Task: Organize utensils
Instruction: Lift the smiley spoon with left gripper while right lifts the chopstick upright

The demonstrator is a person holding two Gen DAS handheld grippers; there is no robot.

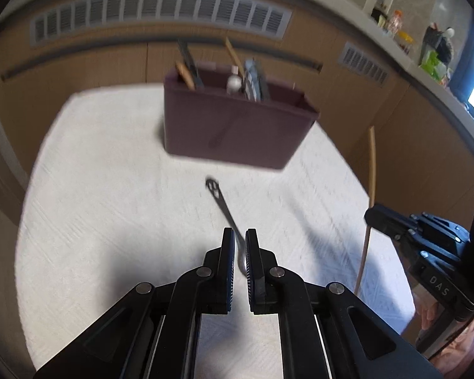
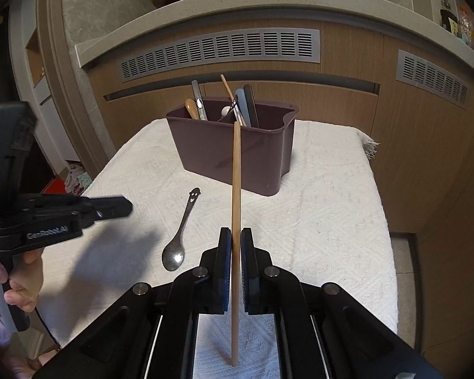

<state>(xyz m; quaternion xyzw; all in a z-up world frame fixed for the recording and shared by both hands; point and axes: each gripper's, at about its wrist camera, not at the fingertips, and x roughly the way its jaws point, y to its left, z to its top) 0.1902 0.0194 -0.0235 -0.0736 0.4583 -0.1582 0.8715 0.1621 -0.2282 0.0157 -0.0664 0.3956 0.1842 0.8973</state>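
Observation:
A maroon utensil caddy point(image 2: 202, 148) stands at the back of the white towel point(image 2: 316, 221), with several utensils upright in it. A metal spoon point(image 2: 180, 230) with a smiley cut-out handle lies flat on the towel in front of it. My right gripper point(image 2: 236, 233) is shut on a long wooden chopstick point(image 2: 236, 173), held upright above the towel. My left gripper point(image 2: 126, 207) hovers to the left of the spoon and above it, shut with nothing in it. In the left wrist view the spoon point(image 1: 227, 214) shows beyond the left gripper point(image 1: 240, 237), the caddy point(image 1: 237, 132) is blurred, and the right gripper point(image 1: 373, 218) holds the chopstick point(image 1: 372, 164) at the right.
The towel covers a small table; its edges drop off on the left, right and front. Wooden cabinet fronts with grey vent grilles point(image 2: 218, 50) stand close behind the caddy under a stone counter. A person's hand point(image 2: 22, 281) grips the left tool's handle.

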